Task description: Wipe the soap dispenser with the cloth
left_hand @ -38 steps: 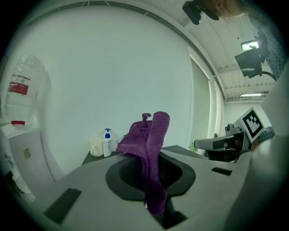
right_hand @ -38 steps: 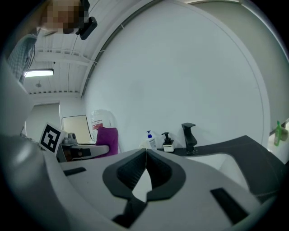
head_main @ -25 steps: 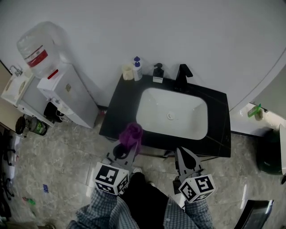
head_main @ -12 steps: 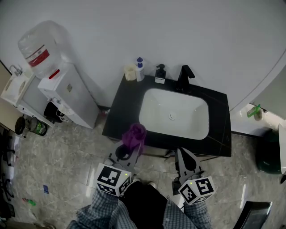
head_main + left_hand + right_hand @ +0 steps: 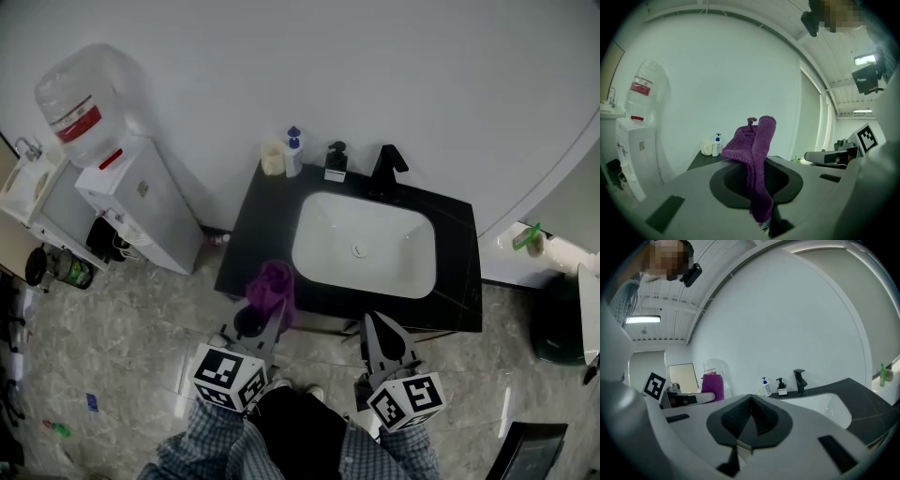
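The soap dispenser [image 5: 335, 160] is a small black pump bottle with a white label. It stands at the back of the black counter [image 5: 251, 234], left of the black faucet [image 5: 384, 167], and shows far off in the right gripper view [image 5: 781, 387]. My left gripper [image 5: 271, 314] is shut on a purple cloth [image 5: 273, 285] that hangs bunched from its jaws [image 5: 758, 161]. It is held in front of the counter's front left edge. My right gripper [image 5: 374, 323] is shut and empty [image 5: 751, 403], just in front of the counter's front edge. Both grippers are well short of the dispenser.
A white bottle with a blue pump [image 5: 293, 150] and a cream cup [image 5: 272, 157] stand left of the dispenser. The white basin [image 5: 403, 272] fills the counter's middle. A water cooler [image 5: 141, 197] with a large bottle [image 5: 80, 94] stands to the left. The wall is directly behind the counter.
Nothing has been taken hold of or let go. Both grippers stay in front of the counter, and the head view has drifted only slightly.
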Demonstrator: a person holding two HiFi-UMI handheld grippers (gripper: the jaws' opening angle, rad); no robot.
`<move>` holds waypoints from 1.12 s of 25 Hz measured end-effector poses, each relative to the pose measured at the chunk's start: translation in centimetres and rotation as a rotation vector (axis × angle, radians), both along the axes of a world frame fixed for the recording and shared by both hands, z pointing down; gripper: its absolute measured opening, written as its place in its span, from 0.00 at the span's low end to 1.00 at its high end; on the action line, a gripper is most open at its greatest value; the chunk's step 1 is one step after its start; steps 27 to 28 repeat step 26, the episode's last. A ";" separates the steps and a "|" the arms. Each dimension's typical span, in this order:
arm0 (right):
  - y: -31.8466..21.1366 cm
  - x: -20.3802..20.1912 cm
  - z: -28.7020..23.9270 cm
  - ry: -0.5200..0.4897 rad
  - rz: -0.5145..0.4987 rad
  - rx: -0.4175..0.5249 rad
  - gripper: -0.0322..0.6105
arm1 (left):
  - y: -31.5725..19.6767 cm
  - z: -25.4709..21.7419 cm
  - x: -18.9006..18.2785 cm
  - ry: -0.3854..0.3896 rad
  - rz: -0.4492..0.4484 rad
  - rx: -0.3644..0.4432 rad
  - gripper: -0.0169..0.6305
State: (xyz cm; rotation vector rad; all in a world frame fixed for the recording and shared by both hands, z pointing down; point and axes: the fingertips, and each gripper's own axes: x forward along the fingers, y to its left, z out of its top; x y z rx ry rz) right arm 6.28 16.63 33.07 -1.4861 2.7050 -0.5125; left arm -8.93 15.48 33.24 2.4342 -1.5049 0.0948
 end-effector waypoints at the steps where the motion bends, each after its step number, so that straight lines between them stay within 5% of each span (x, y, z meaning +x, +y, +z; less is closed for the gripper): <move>1: -0.1 -0.1 -0.1 0.003 -0.001 0.002 0.08 | -0.1 -0.1 0.0 0.004 0.003 0.000 0.11; 28: -1.3 -0.8 -0.8 0.008 0.015 0.014 0.08 | -0.2 -0.3 1.5 -0.004 0.071 0.001 0.11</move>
